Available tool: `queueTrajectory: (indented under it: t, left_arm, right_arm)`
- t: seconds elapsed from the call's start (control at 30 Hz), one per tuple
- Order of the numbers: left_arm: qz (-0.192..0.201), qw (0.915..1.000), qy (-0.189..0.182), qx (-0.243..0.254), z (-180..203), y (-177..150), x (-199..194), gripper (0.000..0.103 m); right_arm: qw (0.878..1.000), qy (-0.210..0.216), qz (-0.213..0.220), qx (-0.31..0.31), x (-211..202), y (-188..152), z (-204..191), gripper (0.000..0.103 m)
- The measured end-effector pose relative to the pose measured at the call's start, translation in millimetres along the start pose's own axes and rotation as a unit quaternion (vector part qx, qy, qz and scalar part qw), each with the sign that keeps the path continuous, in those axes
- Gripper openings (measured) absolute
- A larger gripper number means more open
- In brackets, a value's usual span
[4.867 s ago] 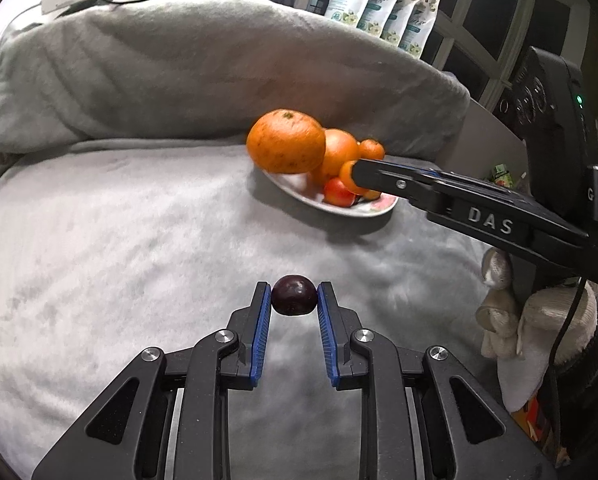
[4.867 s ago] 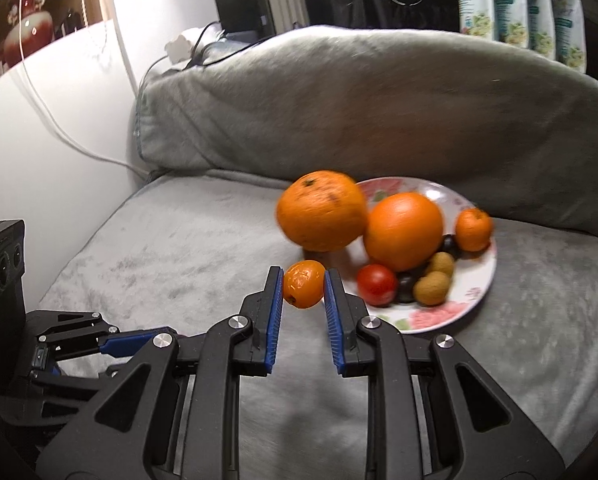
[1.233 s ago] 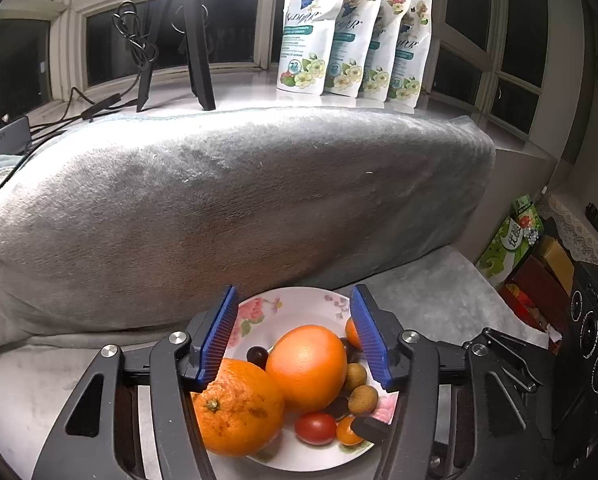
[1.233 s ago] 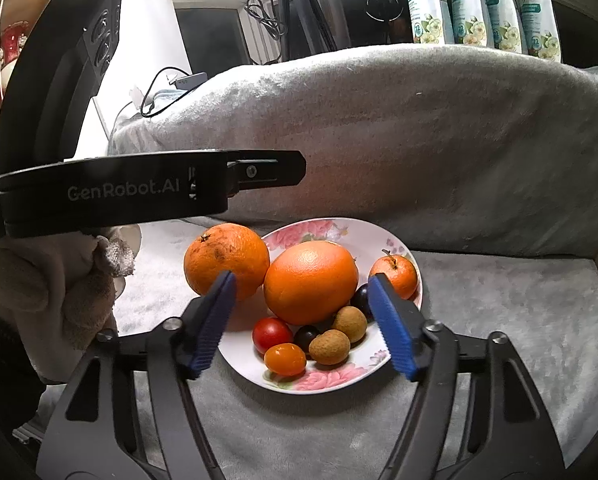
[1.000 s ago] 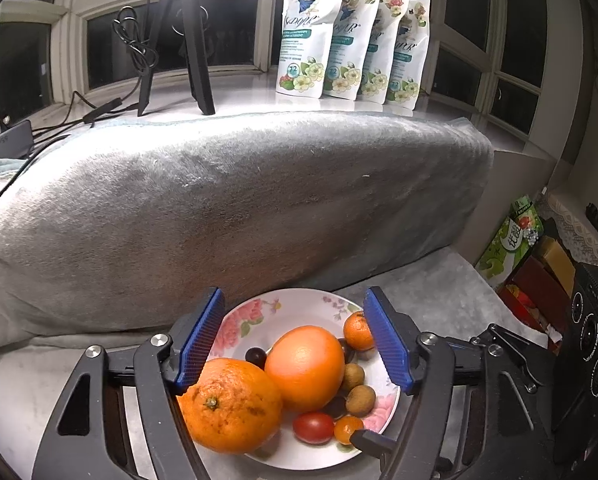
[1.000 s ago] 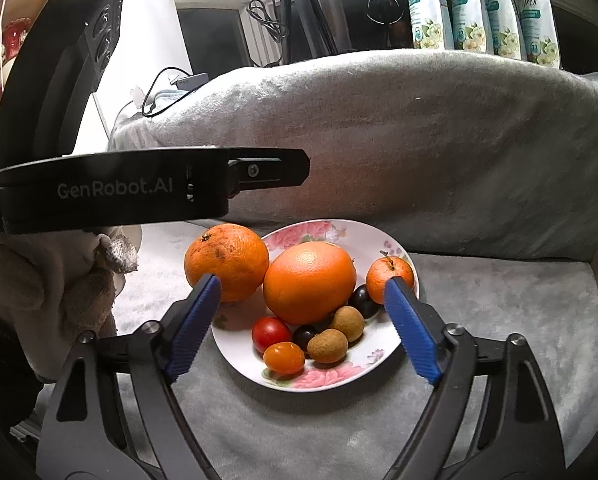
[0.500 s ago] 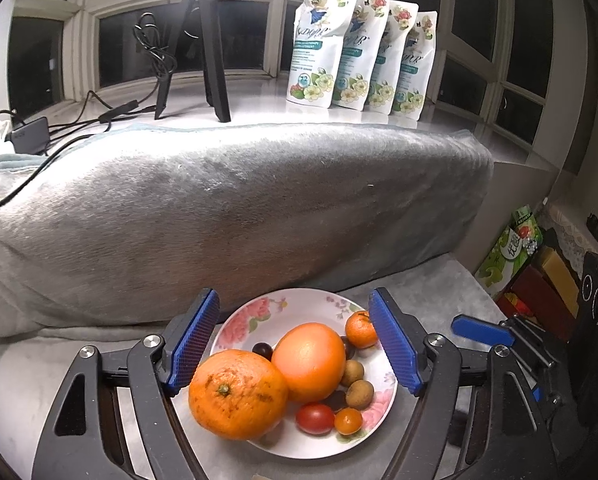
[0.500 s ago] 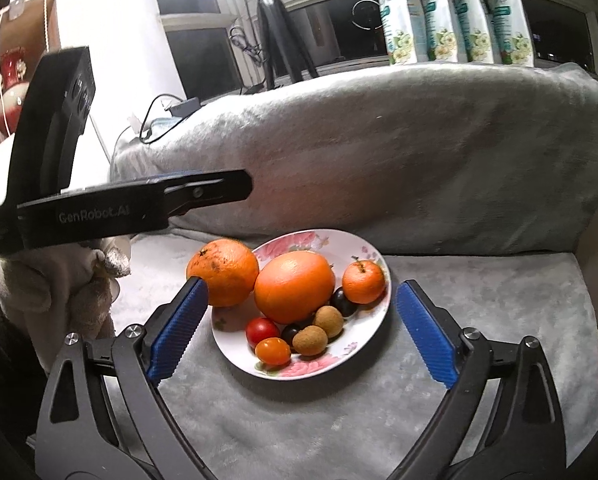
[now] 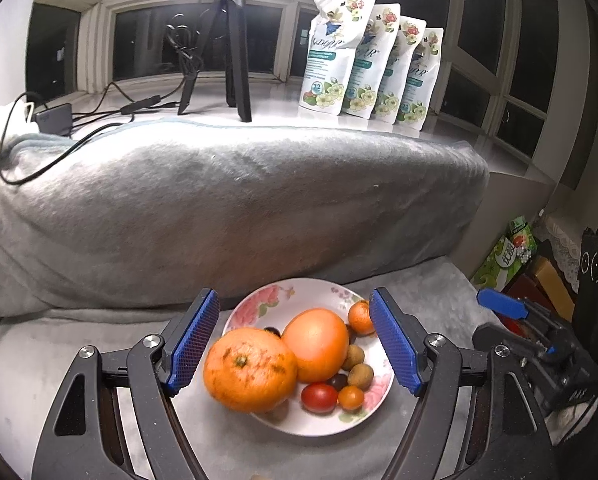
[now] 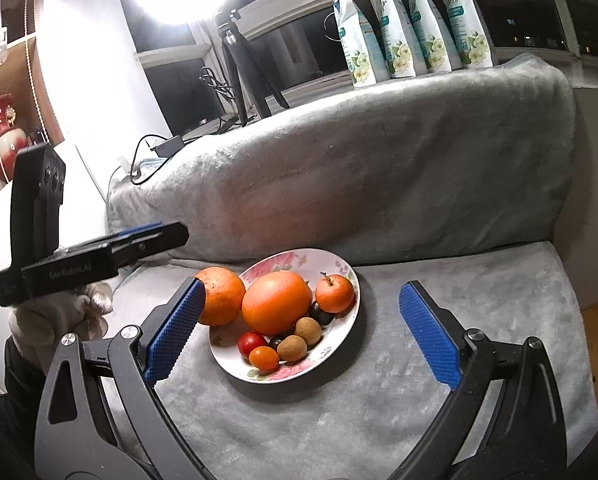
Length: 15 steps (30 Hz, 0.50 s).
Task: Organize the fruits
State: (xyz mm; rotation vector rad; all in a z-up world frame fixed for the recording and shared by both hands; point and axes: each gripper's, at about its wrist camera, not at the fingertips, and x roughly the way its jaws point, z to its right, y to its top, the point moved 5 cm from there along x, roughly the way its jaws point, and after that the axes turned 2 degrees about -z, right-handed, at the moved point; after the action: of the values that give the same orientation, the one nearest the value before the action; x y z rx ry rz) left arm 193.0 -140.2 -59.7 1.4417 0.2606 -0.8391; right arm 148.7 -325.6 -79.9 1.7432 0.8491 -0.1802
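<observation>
Both claws wide and empty over a plate of fruit.

Left claw (image 9: 295,340) spread apart, nothing pinched; plate (image 9: 299,294) just ahead on the grey blanket (image 9: 235,208), big orange (image 9: 250,375) at the plate's near-left edge, close to the left pad. Right claw (image 10: 299,344) just been widening, nothing between the pads; plate (image 10: 331,258) ahead, centred, holding another large orange (image 10: 277,307), 1 small mandarin (image 10: 334,293), tomatoes, brown and dark small fruits.
</observation>
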Motion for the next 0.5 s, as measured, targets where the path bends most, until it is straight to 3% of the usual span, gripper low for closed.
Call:
queueTrajectory:
  t: [0.5]
  left_arm:
    - [0.016,0.9998,-0.006,-0.008,4,-32,-45,0.078]
  right_arm:
    - [0.999,-0.029,0.009,-0.026,-18,-3,-28,0.100]
